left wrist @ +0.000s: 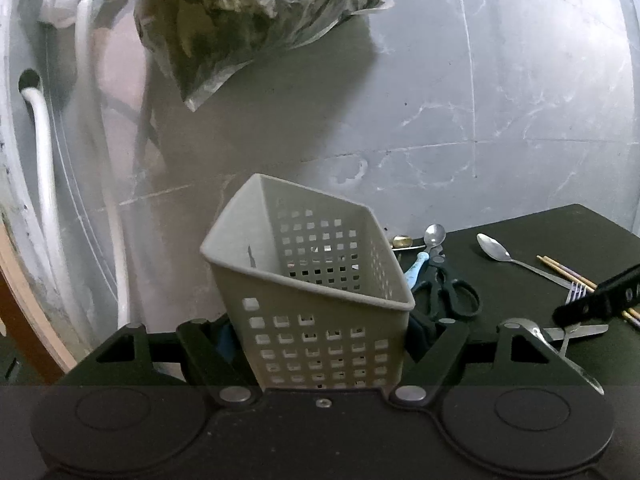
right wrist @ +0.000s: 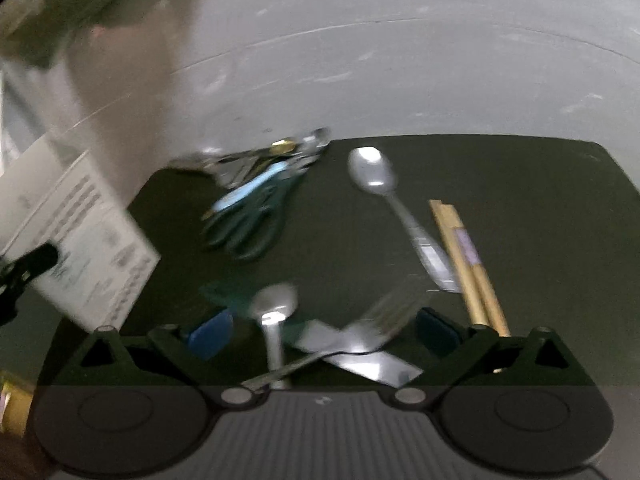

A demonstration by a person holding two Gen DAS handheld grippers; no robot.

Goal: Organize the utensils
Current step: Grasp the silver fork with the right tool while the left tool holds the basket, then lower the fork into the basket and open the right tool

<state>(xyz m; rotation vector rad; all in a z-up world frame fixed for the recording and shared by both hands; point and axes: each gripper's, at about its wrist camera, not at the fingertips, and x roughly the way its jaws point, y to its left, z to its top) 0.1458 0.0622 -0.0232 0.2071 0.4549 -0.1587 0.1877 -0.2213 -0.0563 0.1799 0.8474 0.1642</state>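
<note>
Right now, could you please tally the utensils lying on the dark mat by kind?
Silver spoons: 3
Fork: 1
Scissors: 1
Chopsticks: 2
Blue-handled tool: 1
Flat blade: 1
Total: 9, not counting a gold piece at the back, too hidden to classify.

Both grippers share one build. The left gripper [left wrist: 320,344] is matte black plastic, with two big round discs on a flat base, silver pivot pins, angled link arms and triangular cut-outs at the outer ends. The right gripper [right wrist: 324,328] looks the same, but has a ribbed grey centre panel and blue pads [right wrist: 210,334] on its fingers.
</note>
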